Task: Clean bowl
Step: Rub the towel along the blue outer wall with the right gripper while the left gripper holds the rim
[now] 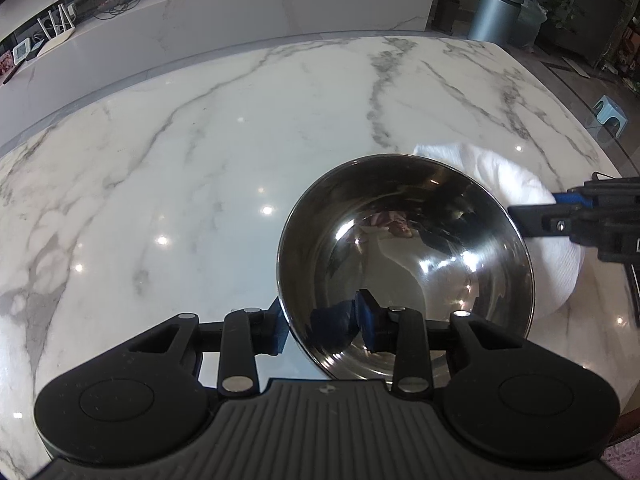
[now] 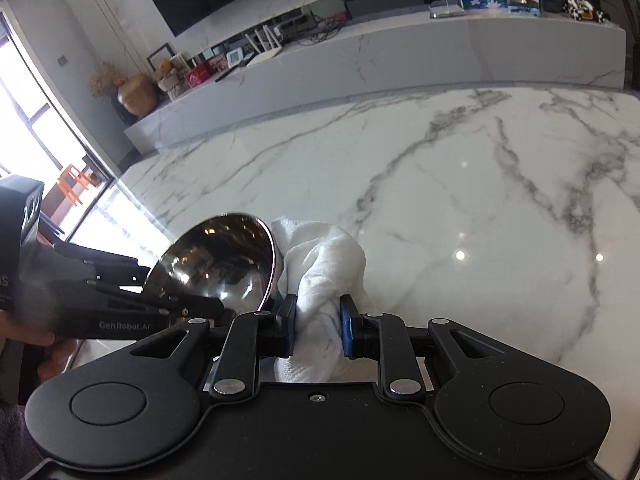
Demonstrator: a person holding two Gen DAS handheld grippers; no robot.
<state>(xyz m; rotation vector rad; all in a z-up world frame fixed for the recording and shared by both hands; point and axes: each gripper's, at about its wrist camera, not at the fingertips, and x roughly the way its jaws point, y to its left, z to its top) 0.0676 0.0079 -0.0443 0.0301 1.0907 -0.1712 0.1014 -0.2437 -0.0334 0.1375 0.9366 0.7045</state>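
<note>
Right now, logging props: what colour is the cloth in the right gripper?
White; the cloth shows best in the right wrist view.

One legible mark: "GenRobot.AI", white lettering on my black left gripper (image 2: 132, 280); nothing else readable.

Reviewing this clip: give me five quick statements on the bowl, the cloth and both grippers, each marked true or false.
1. The left gripper pinches the bowl by its rim. True.
2. The right gripper is empty. False: its jaws are shut on the cloth.
3. The cloth is inside the bowl. False: it sits outside, against the bowl's outer wall.
4. The bowl is shiny metal. True.
5. The table is wood. False: it is white marble with grey veins.
</note>
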